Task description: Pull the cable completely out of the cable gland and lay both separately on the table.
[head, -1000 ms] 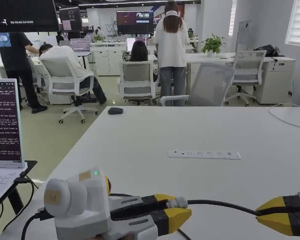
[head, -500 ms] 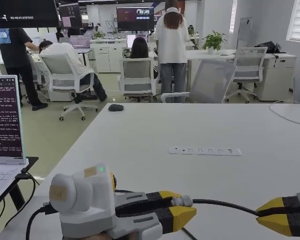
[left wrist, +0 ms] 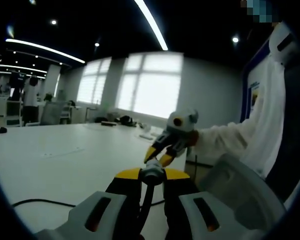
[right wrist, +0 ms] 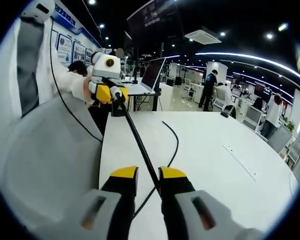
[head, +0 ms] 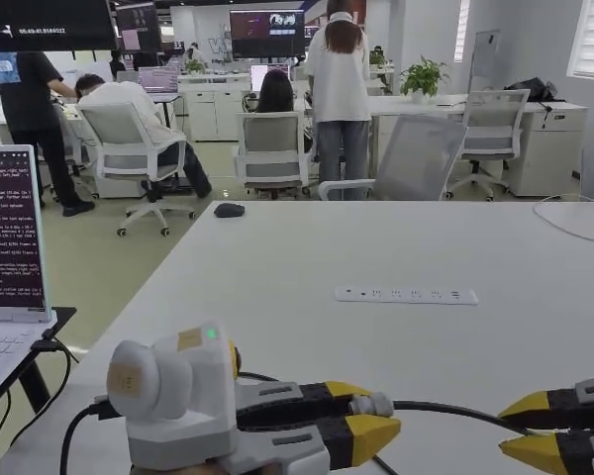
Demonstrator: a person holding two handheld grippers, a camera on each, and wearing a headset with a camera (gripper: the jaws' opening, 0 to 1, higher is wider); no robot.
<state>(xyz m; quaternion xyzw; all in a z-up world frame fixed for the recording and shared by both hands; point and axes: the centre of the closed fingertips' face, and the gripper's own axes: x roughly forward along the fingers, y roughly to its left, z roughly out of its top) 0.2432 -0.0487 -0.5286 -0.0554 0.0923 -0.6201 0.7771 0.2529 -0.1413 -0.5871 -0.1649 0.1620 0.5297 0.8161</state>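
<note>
Yellow-tipped left claw (head: pixel 376 416) is clamped on the cable gland (head: pixel 373 404), just above the worktop's (head: pixel 277 297) near edge by its left corner. Black cable (head: pixel 445 406) runs straight from the gland into the right claw (right wrist: pixel 148 174), jaws narrowly parted around it. Bare worktop extends to the far edge past a power strip (head: pixel 406 295). Right claw cut off in head view; cable's slack end unclear.
</note>
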